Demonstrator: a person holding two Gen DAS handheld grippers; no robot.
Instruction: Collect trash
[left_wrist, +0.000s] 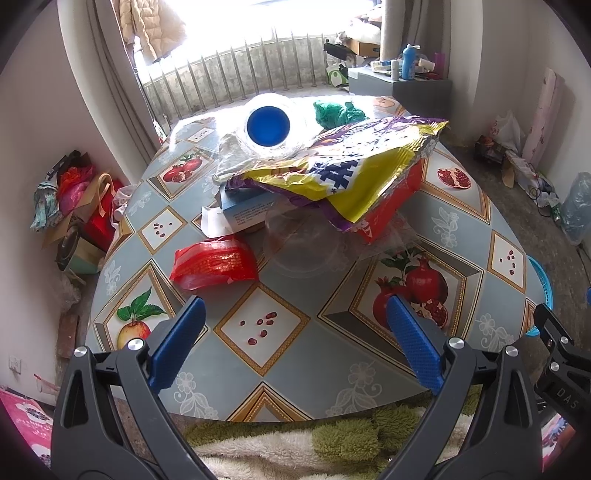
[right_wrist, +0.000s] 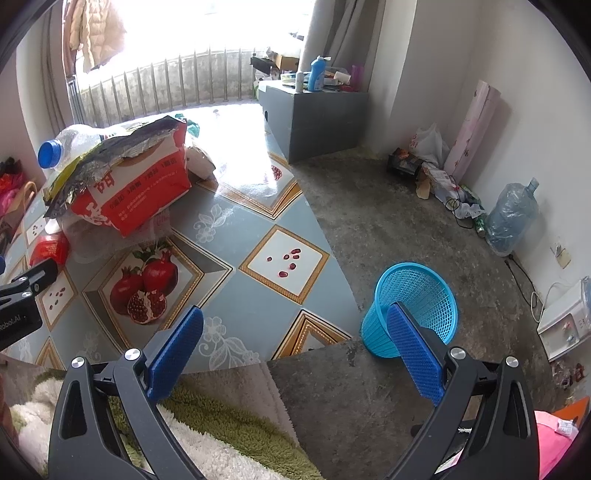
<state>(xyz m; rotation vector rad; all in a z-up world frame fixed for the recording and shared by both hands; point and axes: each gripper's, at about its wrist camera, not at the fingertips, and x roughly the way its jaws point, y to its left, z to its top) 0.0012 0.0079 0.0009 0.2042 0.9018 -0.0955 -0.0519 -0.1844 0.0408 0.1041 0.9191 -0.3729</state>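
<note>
A heap of trash lies mid-table: a yellow and purple foil bag (left_wrist: 351, 166) over a red carton (left_wrist: 391, 210), a clear bottle with a blue cap (left_wrist: 268, 125), a blue-white box (left_wrist: 243, 210), a clear plastic bowl (left_wrist: 303, 243), a green bag (left_wrist: 340, 112) and a red wrapper (left_wrist: 214, 264) nearest me. My left gripper (left_wrist: 295, 314) is open above the table's near edge, short of the red wrapper. My right gripper (right_wrist: 295, 325) is open over the table's right edge, with the red carton (right_wrist: 144, 192) far left. A blue mesh basket (right_wrist: 410, 310) stands on the floor behind the right finger.
The table (left_wrist: 295, 354) has a fruit-patterned cloth. A green and white fluffy rug (right_wrist: 207, 424) lies below its near edge. Bags are piled by the left wall (left_wrist: 77, 206). A grey cabinet (right_wrist: 314, 118) with bottles stands at the back, and a water jug (right_wrist: 513, 218) by the right wall.
</note>
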